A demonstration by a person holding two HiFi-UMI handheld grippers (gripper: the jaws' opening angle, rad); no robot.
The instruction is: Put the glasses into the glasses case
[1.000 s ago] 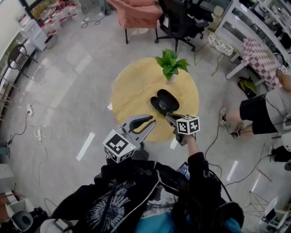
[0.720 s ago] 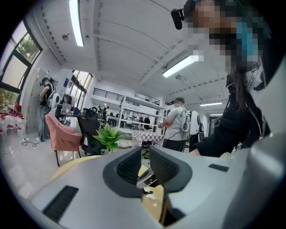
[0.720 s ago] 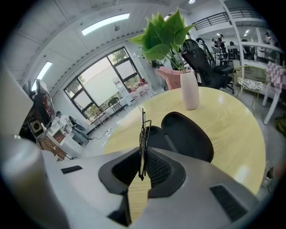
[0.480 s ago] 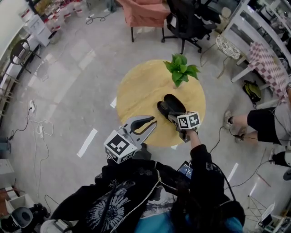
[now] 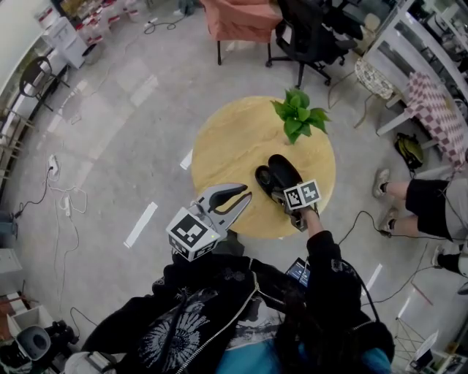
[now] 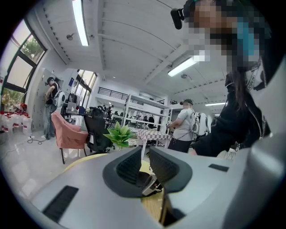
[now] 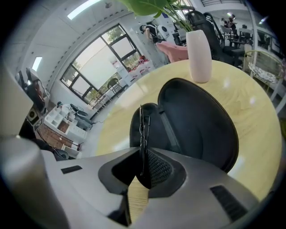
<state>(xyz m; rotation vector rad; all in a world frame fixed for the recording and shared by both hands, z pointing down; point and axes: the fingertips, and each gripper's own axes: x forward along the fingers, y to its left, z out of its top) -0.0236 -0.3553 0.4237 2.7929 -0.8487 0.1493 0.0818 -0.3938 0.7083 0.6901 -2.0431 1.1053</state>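
Observation:
An open black glasses case [image 5: 276, 175] lies on the round yellow table [image 5: 227, 150], near its front right edge. My right gripper [image 5: 281, 190] is tilted down over the case's near end, shut on thin dark-framed glasses [image 7: 142, 127]. In the right gripper view [image 7: 144, 157] the glasses stand edge-on out of the jaws, above the near half of the case [image 7: 196, 123]. My left gripper [image 5: 243, 194] hovers at the table's front edge, left of the case. In the left gripper view [image 6: 144, 154] a narrow gap shows between its pads, with nothing in it.
A green plant [image 5: 298, 117] in a white vase [image 7: 198, 56] stands just behind the case. Beyond the table are a pink armchair [image 5: 238, 18] and a black office chair [image 5: 314, 33]. A seated person's legs [image 5: 420, 204] are at the right, with cables on the floor.
My right gripper has sunk and tilted down toward the case, still holding the glasses. The left gripper has barely shifted at the table's front edge.

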